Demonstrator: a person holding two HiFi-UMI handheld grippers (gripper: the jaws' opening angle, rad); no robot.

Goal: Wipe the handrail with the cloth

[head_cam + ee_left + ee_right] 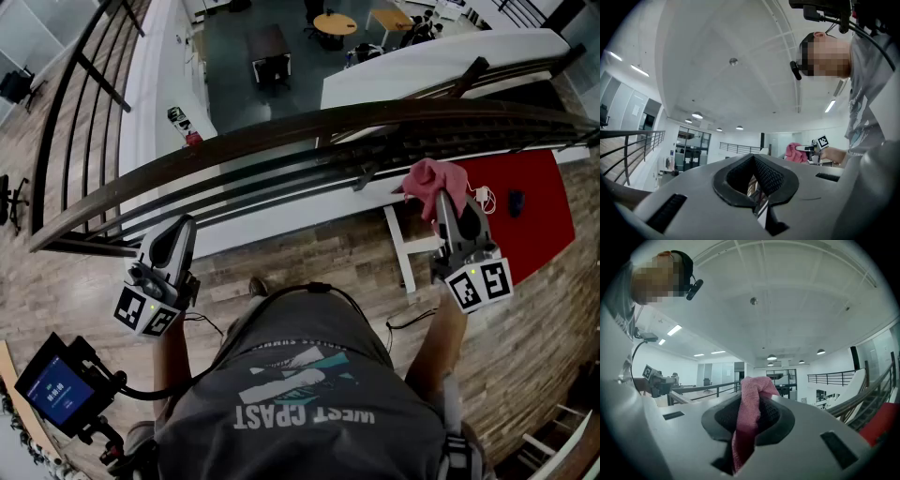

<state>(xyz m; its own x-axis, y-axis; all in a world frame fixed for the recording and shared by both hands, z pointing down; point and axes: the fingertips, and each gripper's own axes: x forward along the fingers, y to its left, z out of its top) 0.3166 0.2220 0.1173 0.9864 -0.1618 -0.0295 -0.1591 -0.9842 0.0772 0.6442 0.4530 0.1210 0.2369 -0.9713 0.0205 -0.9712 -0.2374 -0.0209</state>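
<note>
This looks like an office building seen from an upper gallery: a curved handrail [309, 127] edges the wood floor [319, 258], a round table [335, 23] and a desk [389, 16] stand on the level far below, and glass-walled rooms [689, 147] sit under round ceiling lights [697, 115].

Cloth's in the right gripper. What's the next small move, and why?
Probably ease the pink cloth forward onto the wooden handrail: the right gripper is shut on it, and the cloth seems just short of the rail's top.
</note>
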